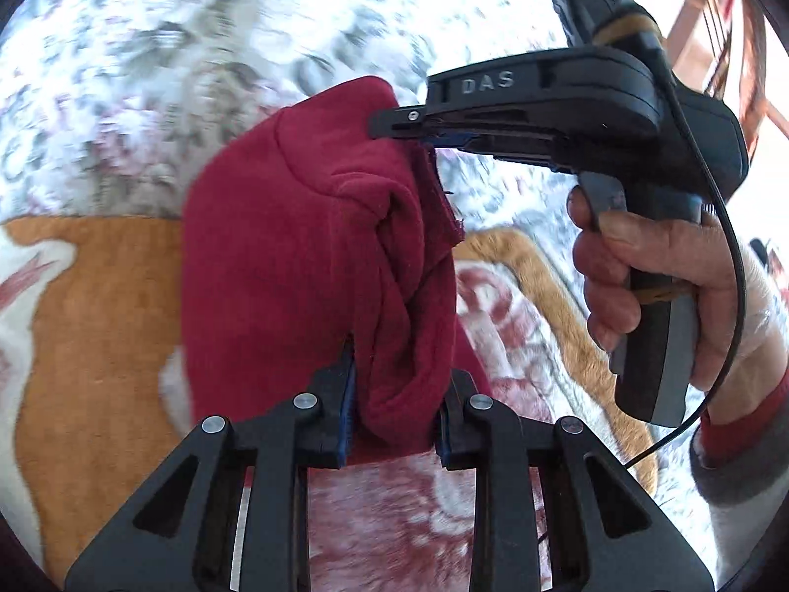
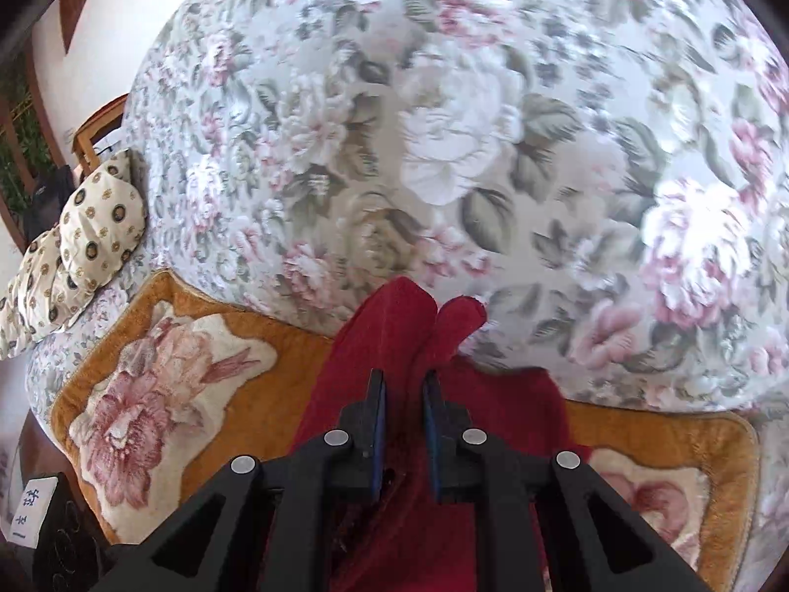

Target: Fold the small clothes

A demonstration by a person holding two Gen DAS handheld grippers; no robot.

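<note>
A small dark red garment (image 1: 305,246) hangs bunched in the air above a floral blanket. My left gripper (image 1: 394,394) is shut on its lower bunched fold. My right gripper (image 1: 394,126) comes in from the right, held by a hand (image 1: 656,286), and is shut on the garment's upper edge. In the right wrist view the red garment (image 2: 394,340) runs up between the fingers of my right gripper (image 2: 404,404), which pinch it.
An orange-bordered floral blanket (image 2: 162,385) covers the near surface. A grey floral quilt (image 2: 468,123) lies behind it. A patterned cream pillow (image 2: 84,232) sits at far left. Wooden furniture (image 1: 715,39) stands at upper right.
</note>
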